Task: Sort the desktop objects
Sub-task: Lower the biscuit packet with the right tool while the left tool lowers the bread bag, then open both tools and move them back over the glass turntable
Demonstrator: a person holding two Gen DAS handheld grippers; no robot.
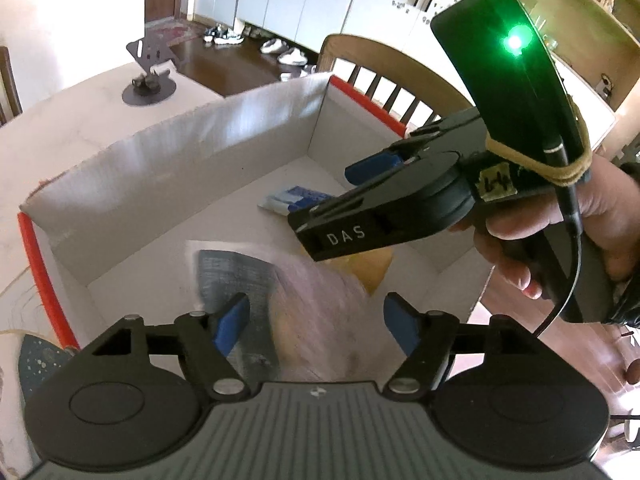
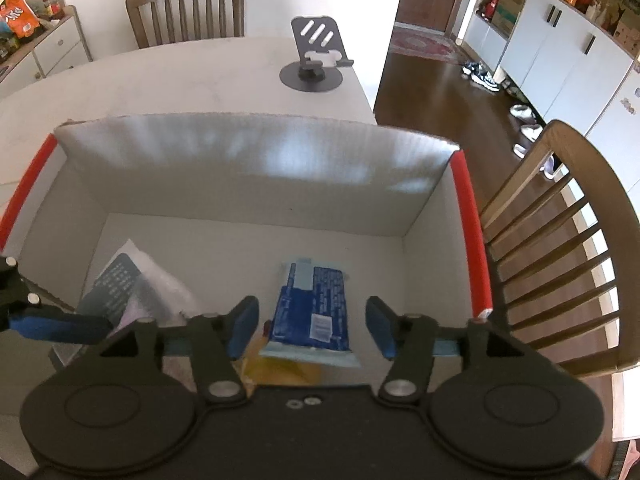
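Right wrist view: the flat blue printed packet (image 2: 310, 312) lies inside the white red-edged cardboard box (image 2: 256, 168), long axis pointing at its far wall; right tool (image 2: 312, 328) and left tool (image 1: 316, 320) gape, gripping nothing.

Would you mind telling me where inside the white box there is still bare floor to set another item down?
Bare floor runs along the far wall of the box, and beside the red-edged right wall. It is crowded nearer the grippers: the blue packet, a yellow item under it, and the grey packet on the left.
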